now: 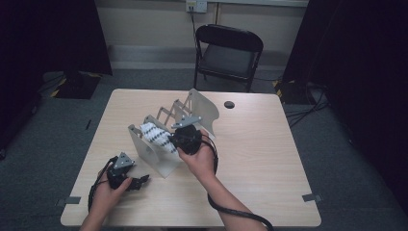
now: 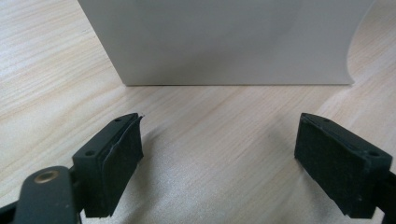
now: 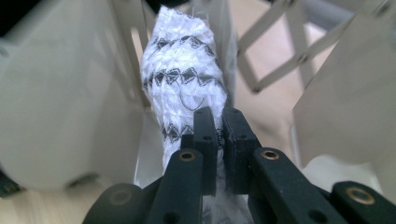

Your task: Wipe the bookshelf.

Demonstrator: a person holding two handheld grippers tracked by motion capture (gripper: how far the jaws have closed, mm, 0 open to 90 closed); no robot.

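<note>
Right claw pinches the patterned cloth in the rack slot at frame centre, left claw wide & empty at lower left; cloth could snag on a divider w/ a skewed pull, tipping the rack on the bench.

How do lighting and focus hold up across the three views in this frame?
High view: dim overall, dark curtains at both sides, the table evenly lit, no glare. Left gripper view: sharp wood grain, soft shadows under the open fingers, the white rack panel behind slightly soft. Right gripper view: the patterned cloth is fairly sharp, the near fingers and rack walls blurred.
</note>
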